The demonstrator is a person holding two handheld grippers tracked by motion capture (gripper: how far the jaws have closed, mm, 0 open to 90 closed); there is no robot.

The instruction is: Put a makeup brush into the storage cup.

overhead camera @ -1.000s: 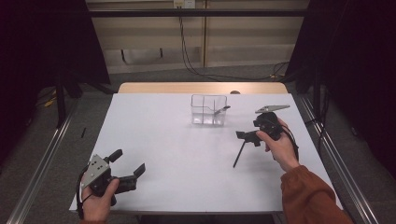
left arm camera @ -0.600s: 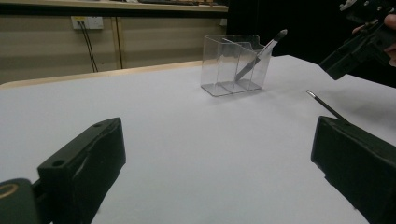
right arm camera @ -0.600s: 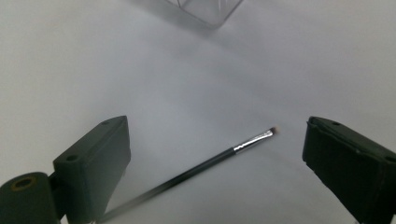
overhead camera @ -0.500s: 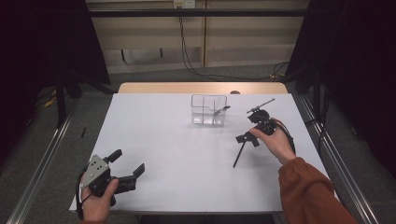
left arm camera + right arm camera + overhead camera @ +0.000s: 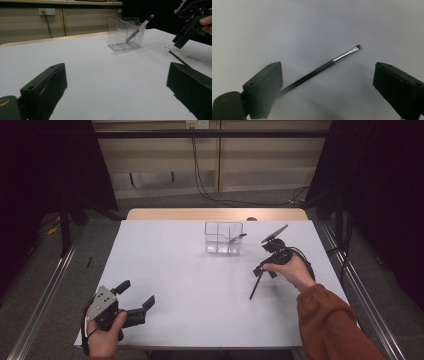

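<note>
While my right gripper [image 5: 261, 270] hovers fingers wide over the thin brush [image 5: 329, 63] on the desk [image 5: 190, 285], near the clear organizer [image 5: 223, 238], I'd lower and pinch; left gripper [image 5: 134, 301] waits, fingers wide.

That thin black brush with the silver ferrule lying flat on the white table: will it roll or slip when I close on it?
The thin black brush looks round, so it may roll. Lying flat, probably hard to pinch. Likely stiff, light.

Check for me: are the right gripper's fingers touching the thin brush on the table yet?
Apart. In the right gripper view the brush lies between the open fingers with bare table on either side of it.
</note>
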